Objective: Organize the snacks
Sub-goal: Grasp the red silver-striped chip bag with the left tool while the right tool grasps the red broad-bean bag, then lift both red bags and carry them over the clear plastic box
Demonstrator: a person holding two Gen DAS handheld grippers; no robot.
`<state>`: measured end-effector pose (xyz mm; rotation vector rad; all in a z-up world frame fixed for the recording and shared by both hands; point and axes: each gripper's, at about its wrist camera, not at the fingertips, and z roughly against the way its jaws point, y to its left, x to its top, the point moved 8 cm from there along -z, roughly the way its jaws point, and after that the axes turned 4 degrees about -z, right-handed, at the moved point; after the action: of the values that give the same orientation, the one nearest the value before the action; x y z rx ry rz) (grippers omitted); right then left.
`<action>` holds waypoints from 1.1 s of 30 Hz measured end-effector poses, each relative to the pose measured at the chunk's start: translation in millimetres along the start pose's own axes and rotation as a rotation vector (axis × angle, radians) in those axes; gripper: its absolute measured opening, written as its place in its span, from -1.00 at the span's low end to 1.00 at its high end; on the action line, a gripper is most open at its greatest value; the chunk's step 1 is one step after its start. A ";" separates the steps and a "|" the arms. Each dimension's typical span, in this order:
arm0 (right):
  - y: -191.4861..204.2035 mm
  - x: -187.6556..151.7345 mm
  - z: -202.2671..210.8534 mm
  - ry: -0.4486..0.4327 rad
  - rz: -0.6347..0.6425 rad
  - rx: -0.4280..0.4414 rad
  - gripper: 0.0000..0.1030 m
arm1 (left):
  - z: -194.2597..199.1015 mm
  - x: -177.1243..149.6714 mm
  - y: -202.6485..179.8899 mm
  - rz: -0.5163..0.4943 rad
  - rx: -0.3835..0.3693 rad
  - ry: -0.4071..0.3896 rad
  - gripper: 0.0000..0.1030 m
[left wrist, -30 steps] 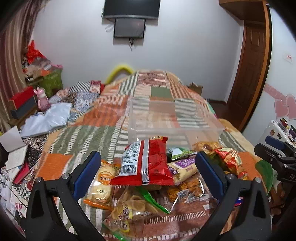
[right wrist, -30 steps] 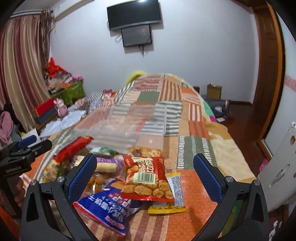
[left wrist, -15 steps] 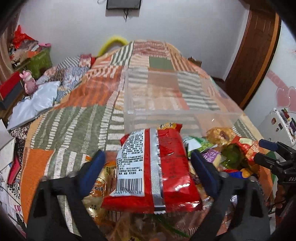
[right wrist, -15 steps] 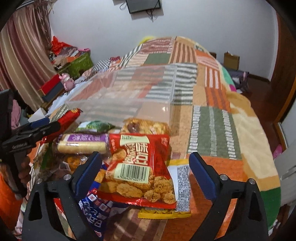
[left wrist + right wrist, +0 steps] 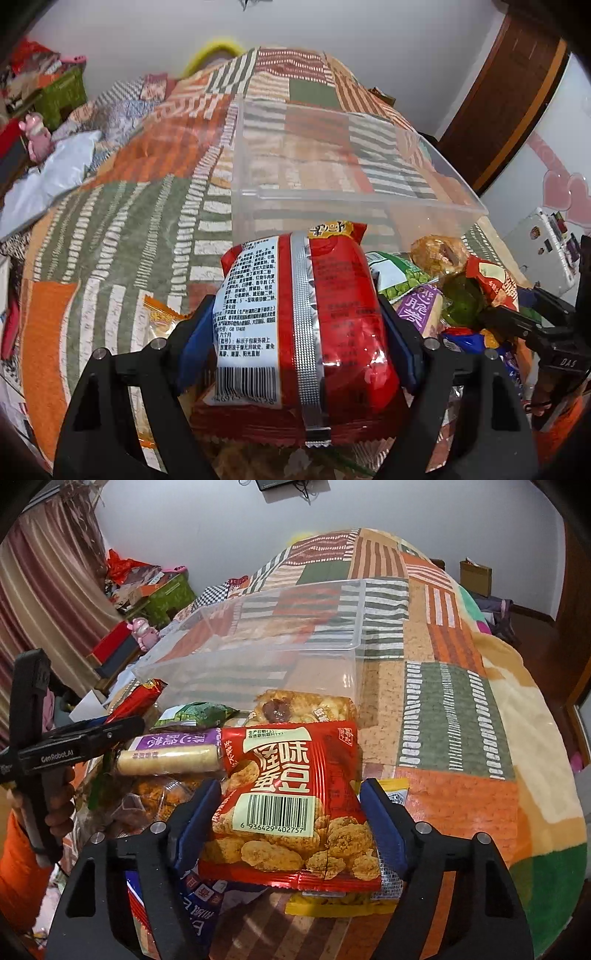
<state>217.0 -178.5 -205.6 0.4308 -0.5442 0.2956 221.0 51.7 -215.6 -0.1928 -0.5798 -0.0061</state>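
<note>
A pile of snack packets lies on the patchwork bed in front of an empty clear plastic bin (image 5: 354,192), which also shows in the right wrist view (image 5: 258,657). My left gripper (image 5: 295,332) is shut on a red packet with a silver seam (image 5: 317,325), its blue pads pressing both sides. My right gripper (image 5: 291,819) is shut on a red fried-snack packet with a barcode (image 5: 295,794). The left gripper also shows in the right wrist view (image 5: 85,738) at the left, with the red packet's end (image 5: 140,698) sticking out of it.
Around the held packets lie a purple wafer pack (image 5: 170,753), a green pea packet (image 5: 399,273), a blue packet (image 5: 199,908) and a yellow one (image 5: 332,904). Clutter and boxes (image 5: 147,590) line the bed's left side. A wooden door (image 5: 517,85) stands at the right.
Both grippers have moved forward and down onto the pile and closed from wide open: the left onto the red seam packet, the right onto the red barcode packet.
</note>
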 end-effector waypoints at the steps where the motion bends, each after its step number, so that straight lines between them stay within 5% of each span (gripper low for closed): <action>1: 0.3 -0.2 0.6 -0.003 0.002 -0.001 0.41 | -0.2 0.0 0.6 0.002 0.001 0.001 0.53; 7: 2.5 2.9 6.1 -0.028 0.020 -0.010 0.18 | 6.5 -2.7 -2.0 -0.026 0.033 -0.021 0.30; 22: 16.2 20.3 27.4 -0.093 0.036 0.024 0.11 | 64.2 11.8 -14.1 -0.064 0.062 -0.187 0.28; 25: 19.3 24.9 26.6 -0.098 0.055 0.018 -0.06 | 71.2 19.4 -17.8 -0.066 0.060 -0.215 0.28; 31: 13.9 12.6 7.4 -0.013 0.060 0.004 -0.05 | 75.0 19.0 -24.5 -0.082 0.055 -0.229 0.28; 33: 11.7 6.8 6.4 -0.002 0.067 -0.005 0.11 | 73.6 16.1 -25.8 -0.082 0.049 -0.222 0.28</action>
<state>215.4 -170.3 -193.2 0.4092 -0.5619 0.3578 192.9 40.6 -141.9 -0.1228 -0.8087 -0.0509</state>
